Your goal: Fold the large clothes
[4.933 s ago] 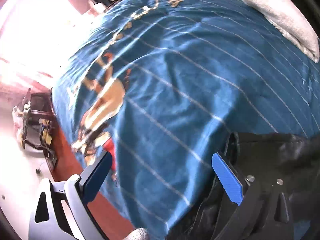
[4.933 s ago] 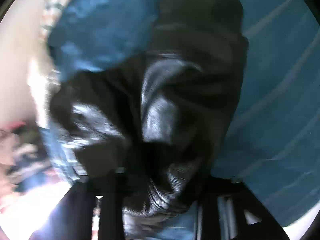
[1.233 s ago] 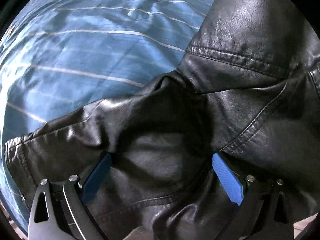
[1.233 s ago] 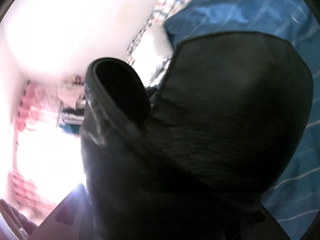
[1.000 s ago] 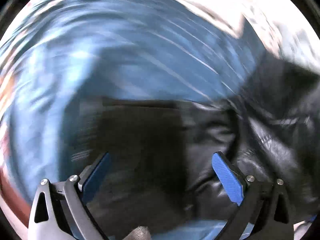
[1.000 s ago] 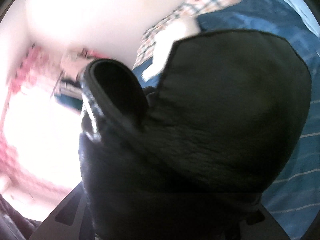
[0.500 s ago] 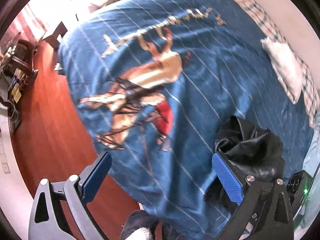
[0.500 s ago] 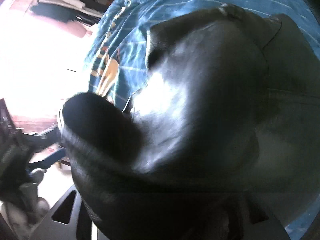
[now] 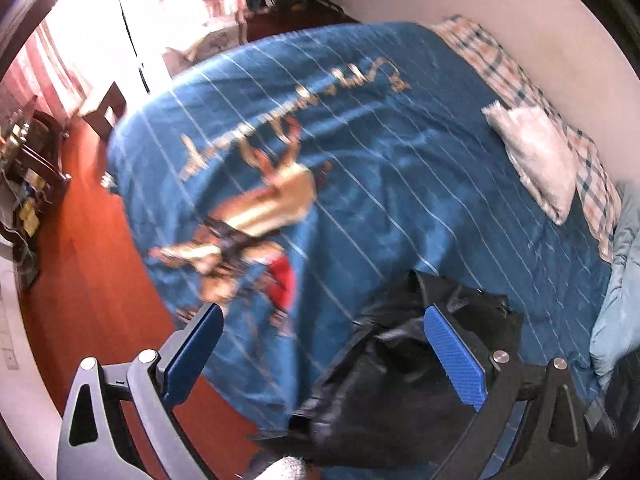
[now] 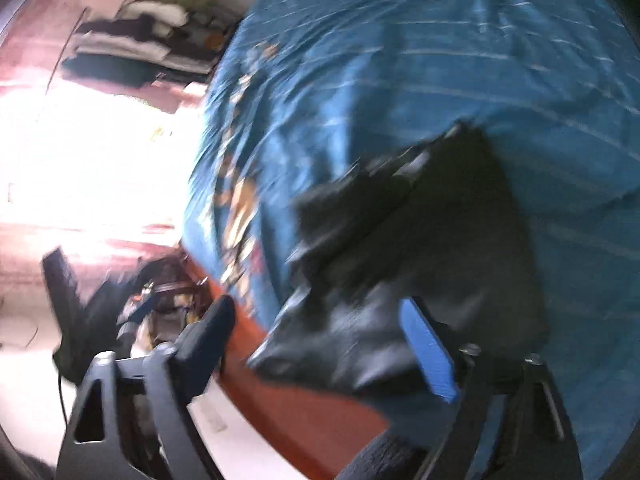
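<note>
A black leather jacket [image 9: 400,380] lies bunched on the near edge of the bed's blue striped cover [image 9: 400,140]. My left gripper [image 9: 320,316] hovers well above it, open, with nothing between its blue pads; the jacket shows behind its right finger. In the blurred right wrist view the jacket [image 10: 420,260] rests on the cover [image 10: 440,60] beyond my right gripper [image 10: 318,308]. Its jaws are opening and the pads do not press on the leather.
A white pillow [image 9: 536,160] and plaid sheet [image 9: 512,76] lie at the bed's far side, pale blue bedding [image 9: 616,312] at the right. Red wooden floor [image 9: 92,260] runs along the near edge, with dark furniture [image 9: 32,168] at left. Stacked clothes [image 10: 132,40] lie beyond the bed.
The left gripper has lifted away from the jacket, so the whole bed now shows. The right gripper has let go of the jacket, which now lies on the bed below it.
</note>
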Demonstrator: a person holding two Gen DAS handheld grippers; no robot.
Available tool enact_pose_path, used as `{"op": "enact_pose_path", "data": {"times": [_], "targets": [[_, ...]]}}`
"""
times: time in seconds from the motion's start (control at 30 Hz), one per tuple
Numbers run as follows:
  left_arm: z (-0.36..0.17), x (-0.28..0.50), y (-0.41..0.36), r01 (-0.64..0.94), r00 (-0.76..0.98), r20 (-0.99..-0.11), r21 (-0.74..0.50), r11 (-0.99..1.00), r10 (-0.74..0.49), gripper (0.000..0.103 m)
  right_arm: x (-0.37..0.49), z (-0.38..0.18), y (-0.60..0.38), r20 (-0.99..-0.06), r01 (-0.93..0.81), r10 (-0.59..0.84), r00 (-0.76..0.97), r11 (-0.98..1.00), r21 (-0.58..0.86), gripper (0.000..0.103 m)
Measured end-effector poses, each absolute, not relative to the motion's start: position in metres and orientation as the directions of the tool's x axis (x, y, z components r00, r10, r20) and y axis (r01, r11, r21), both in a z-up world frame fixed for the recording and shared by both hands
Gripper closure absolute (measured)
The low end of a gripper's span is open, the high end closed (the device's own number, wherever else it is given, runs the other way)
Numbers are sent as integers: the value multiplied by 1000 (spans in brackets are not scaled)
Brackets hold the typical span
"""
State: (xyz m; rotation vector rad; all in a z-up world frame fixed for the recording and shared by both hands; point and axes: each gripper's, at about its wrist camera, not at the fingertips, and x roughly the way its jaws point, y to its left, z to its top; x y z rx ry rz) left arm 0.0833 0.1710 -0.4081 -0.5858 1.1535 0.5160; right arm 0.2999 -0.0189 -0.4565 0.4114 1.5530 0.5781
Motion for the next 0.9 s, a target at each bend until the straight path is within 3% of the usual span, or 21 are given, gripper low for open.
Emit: {"op": "enact_pose_path", "data": {"times": [0.1,0.23,0.3,0.37,0.43,0.5,0.53,0.6,0.7,0.77,0.9], "targets": [[-433,95,151,-654,289,-956,-161,739,48,0,343,-525,-3,-828,-60,549,-113,828,557,58],[-459,105,132,-653,228,-971,-98,751,71,0,364,-589,35,-888,-96,427,-171,890,446,61],[-470,106,125,-649,199,-977,-70,757,80,0,369,-586,44,-894,-124,404,-196,894,431,59],[-484,106,117,-648,156,-984,-35,761,87,0,373,-569,32,-847,-125,469,-249,852,508,58],[-496,105,110,-646,123,-987,3,764,107,0,377,-545,-5,-748,-73,606,-273,762,644,56],[-508,104,105,-637,92,-987,42,770,131,0,386,-537,-43,-750,-87,611,-253,757,647,34],[-519,104,103,-632,63,-988,72,772,144,0,390,-539,-57,-769,-107,589,-249,772,627,29],[-537,104,101,-627,28,-989,98,773,148,0,400,-563,-81,-783,-131,557,-279,785,605,28],[-555,102,101,-641,10,-992,88,762,123,0,405,-611,-90,-679,-89,604,-417,717,692,28],[-561,101,103,-649,1,-993,87,755,115,0,407,-640,-80,-542,-41,685,-487,602,798,28],[-565,104,104,-643,-12,-990,115,757,141,0,409,-651,-55,-491,-89,701,-517,526,846,20]]}}
